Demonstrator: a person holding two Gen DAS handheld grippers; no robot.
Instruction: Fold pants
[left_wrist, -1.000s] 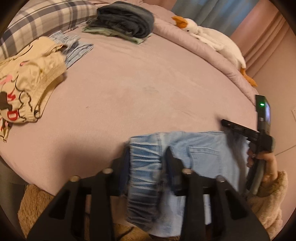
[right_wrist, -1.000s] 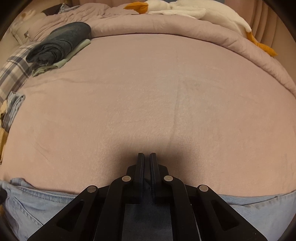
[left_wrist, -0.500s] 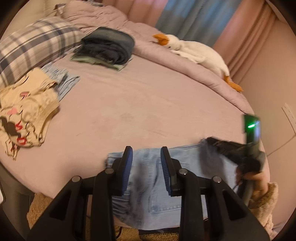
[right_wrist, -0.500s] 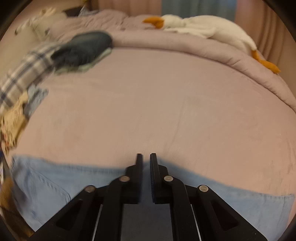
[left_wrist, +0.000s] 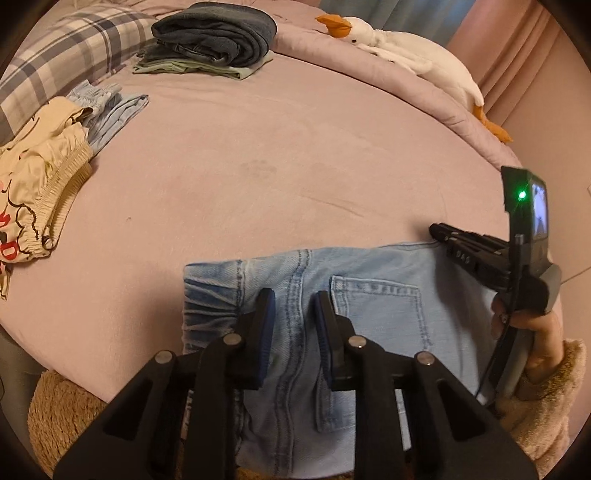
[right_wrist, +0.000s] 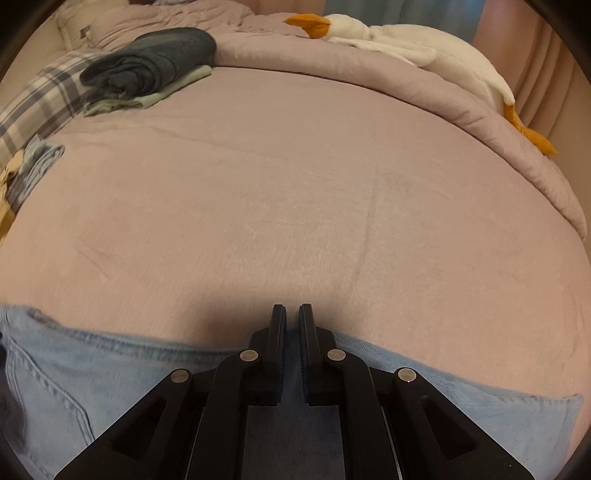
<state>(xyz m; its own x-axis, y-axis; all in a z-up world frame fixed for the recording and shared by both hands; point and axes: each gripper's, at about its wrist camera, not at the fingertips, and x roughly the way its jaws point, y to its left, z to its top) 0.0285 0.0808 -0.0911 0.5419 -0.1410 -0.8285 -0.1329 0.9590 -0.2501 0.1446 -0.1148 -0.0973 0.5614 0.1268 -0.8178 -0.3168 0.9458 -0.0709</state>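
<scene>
Lying flat, one pair of jeans (left_wrist: 373, 306), two hand-held grippers

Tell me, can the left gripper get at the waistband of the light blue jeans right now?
Probably yes: the left gripper hangs just over the jeans, jaws closing, with the elastic waistband bare beside it.

Jeans (left_wrist: 376, 306) on bed's (left_wrist: 277, 177) near edge; folded stack (left_wrist: 214, 37) behind.

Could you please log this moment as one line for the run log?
phase: folding | light blue jeans: on bed edge | left gripper: jaws closing over jeans' seam | right gripper: shut on jeans' edge
</scene>
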